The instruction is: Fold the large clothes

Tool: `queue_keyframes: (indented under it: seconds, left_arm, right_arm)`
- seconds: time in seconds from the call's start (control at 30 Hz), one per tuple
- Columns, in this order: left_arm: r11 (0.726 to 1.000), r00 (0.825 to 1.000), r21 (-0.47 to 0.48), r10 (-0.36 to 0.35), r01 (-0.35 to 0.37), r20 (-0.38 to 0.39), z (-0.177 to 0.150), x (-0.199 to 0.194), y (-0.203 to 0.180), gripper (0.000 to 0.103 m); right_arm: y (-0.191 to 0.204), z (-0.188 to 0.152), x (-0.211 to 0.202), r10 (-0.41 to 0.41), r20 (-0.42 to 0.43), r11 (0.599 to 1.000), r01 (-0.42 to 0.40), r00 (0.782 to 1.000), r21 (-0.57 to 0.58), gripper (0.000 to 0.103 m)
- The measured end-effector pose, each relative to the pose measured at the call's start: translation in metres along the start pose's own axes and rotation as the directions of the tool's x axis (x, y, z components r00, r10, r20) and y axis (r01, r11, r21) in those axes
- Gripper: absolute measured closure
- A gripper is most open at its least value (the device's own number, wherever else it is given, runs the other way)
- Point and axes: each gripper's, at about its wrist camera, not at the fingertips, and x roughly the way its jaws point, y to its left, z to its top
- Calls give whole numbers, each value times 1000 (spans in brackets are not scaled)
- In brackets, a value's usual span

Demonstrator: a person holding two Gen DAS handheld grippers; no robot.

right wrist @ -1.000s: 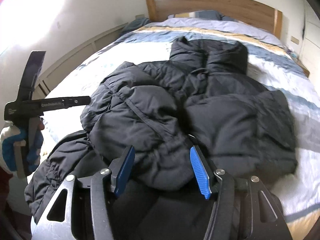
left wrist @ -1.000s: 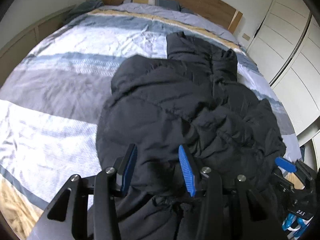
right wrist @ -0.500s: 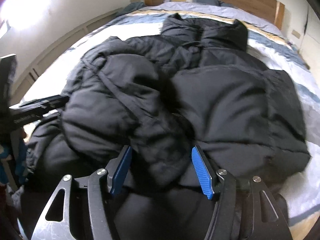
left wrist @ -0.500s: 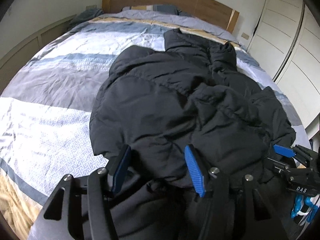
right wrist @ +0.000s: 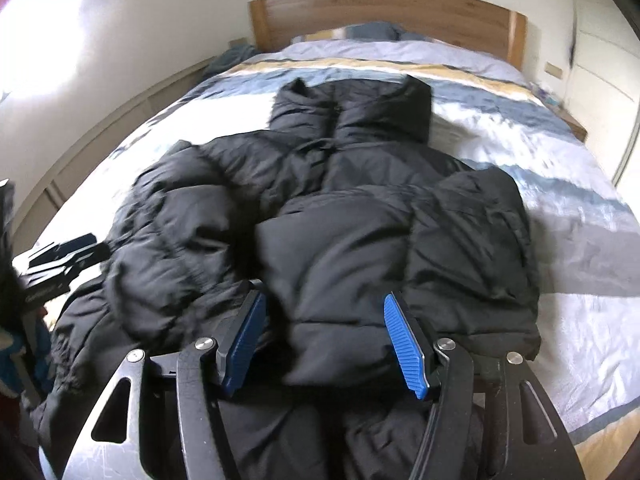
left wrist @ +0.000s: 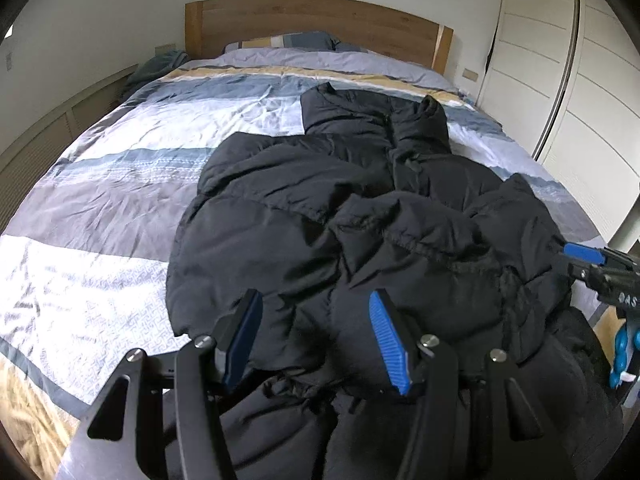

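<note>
Lying on the striped bedspread (left wrist: 120, 184) with its collar toward the wooden headboard (left wrist: 316, 20) is a black padded jacket (left wrist: 320, 220); both sleeves have been brought across the chest, and the hem hangs off the foot of the bed under the two claws. The step in hand is judged to be the one between folding in the sleeves and folding the body: the sides are in, the length is not yet doubled.

The left claw (left wrist: 316, 332) is seen about half open, its blue pads standing over the lower edge of the jacket with puffy cloth bulging between them, yet no pinch is visible. The right claw (right wrist: 324, 340) is likewise held roughly half open over the hem, cloth lying between the pads without being gripped as far as can be told; that view is blurred.

For the next move, the hem would need to be taken at both lower corners and carried up toward the collar, evenly, so that the sleeves are not dragged out of place.

Compared with a second ago, the left claw has been opened wider, both claws have been drawn back toward the foot of the bed, and the left sleeve has been left lying on the chest.
</note>
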Motion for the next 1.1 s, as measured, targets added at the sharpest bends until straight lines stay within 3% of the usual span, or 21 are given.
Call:
queue_keyframes:
  seconds: [0.23,0.57,0.7,0.83,0.97,1.1]
  left_arm:
    - [999,998,30,33,-31,-57,-13,21,-10,49]
    - [996,993,52,83,-79,-84,-19,3,-23,49]
    - [996,994,39,79,-76,-75,-25,-17,-24,49]
    - [999,996,-14,35,-36,-82,-29,-37,-15,49]
    - [999,991,-13,46,-48,-123,-24,-48,-3,49]
    - [997,993,-79,9,-18,-115,10,-58,31,46]
  right_arm:
    - [-25,-19,32,-8,-77,997,14,997,74,41]
    - [-12,-37,23,-20,-111,999,25,994,41,36]
    - [-7,-53,10,19,-127,998,-11,992,57,36]
    - [-3,-69,-11,40,-114,998,-34,993,58,36]
    - [-11,-70,-34,46,-75,997,-41,996,70,36]
    - [-32,-48,-59,19,-23,997,-18,1000,69,36]
